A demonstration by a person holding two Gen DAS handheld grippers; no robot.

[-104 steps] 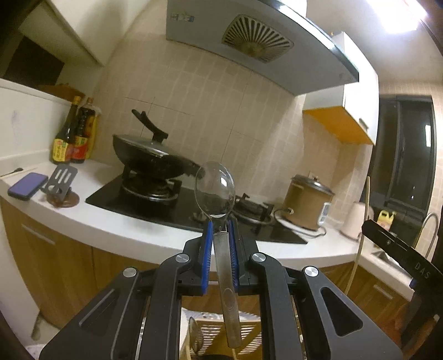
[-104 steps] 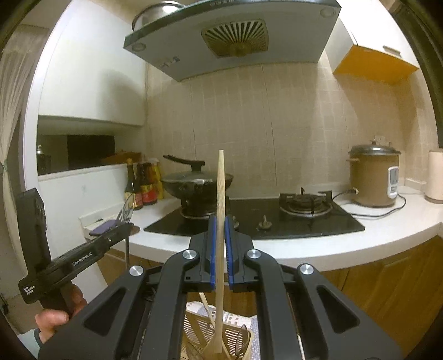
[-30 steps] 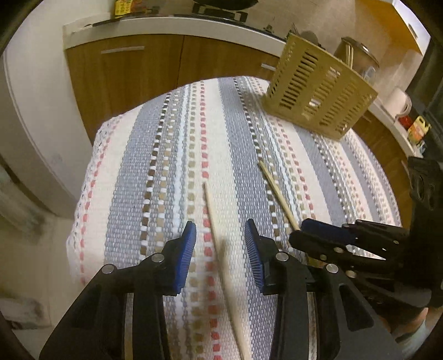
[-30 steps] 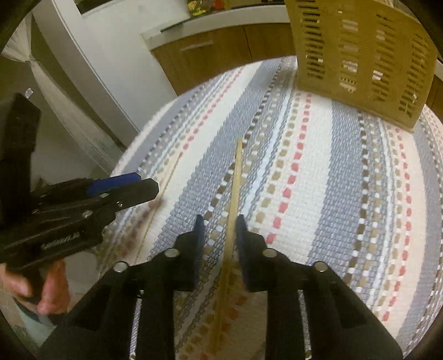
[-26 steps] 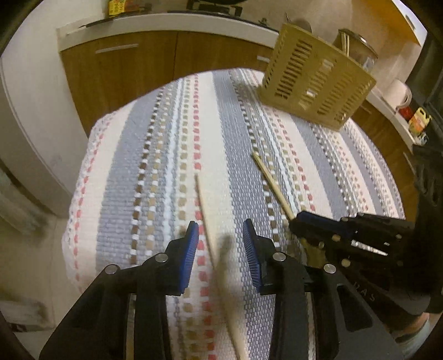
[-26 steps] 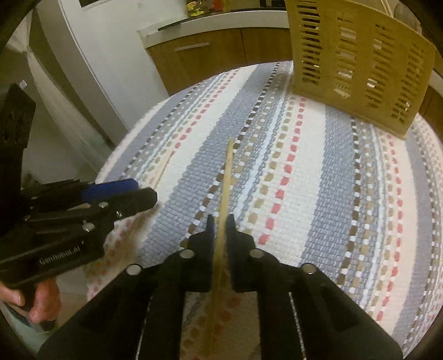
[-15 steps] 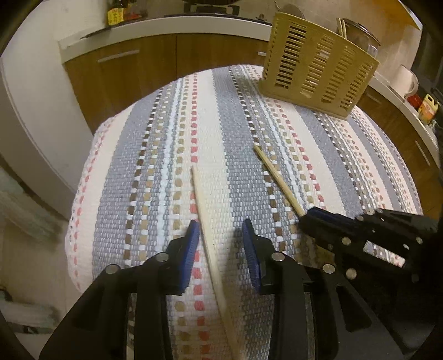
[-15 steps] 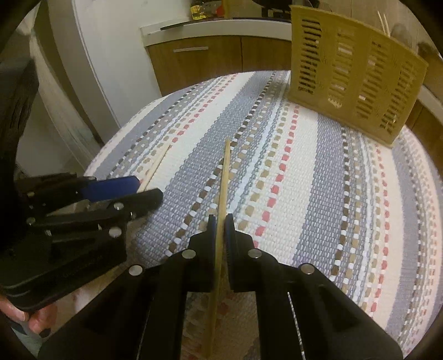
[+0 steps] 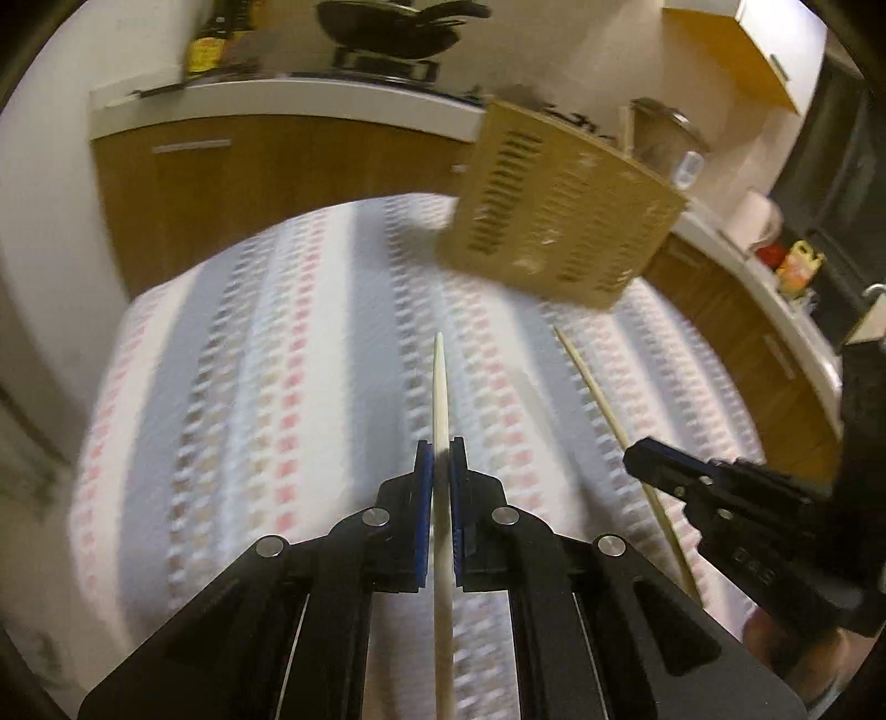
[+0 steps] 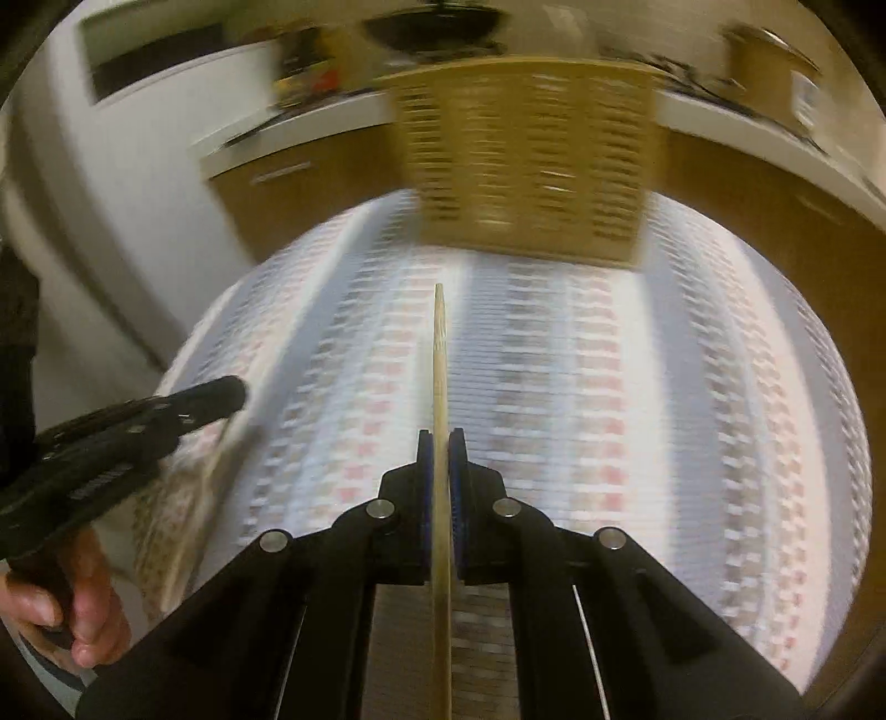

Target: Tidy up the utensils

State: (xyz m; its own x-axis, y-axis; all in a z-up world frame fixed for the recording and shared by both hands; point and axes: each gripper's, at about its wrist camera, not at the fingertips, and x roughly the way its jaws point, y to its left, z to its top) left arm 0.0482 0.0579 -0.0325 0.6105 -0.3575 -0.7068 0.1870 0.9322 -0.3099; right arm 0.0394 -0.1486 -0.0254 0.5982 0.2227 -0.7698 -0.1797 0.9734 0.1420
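Covering the tabletop is a striped cloth (image 9: 266,354) with grey, white, red and tan bands; both views are motion-blurred. A tan slotted basket (image 9: 559,216) stands at the far edge of the tabletop, toward the far right corner in the left wrist view and at the middle of the far edge in the right wrist view (image 10: 526,160). Behind the table runs a white counter (image 9: 277,105) over brown cabinet doors, carrying a dark pan (image 9: 393,27).

The left gripper (image 9: 435,465) has just closed its jaws, and its blue pads now clamp a pale chopstick (image 9: 440,387) that points toward the far edge. The right gripper (image 10: 435,459) is likewise closed tight on a second, tan chopstick (image 10: 438,354), whose tip points at the basket. In the left wrist view the right gripper (image 9: 637,462) appears near the right edge of the tabletop, with its chopstick (image 9: 587,376) slanting toward the basket. A hand (image 10: 66,603) grips the left gripper's handle at the near left corner.
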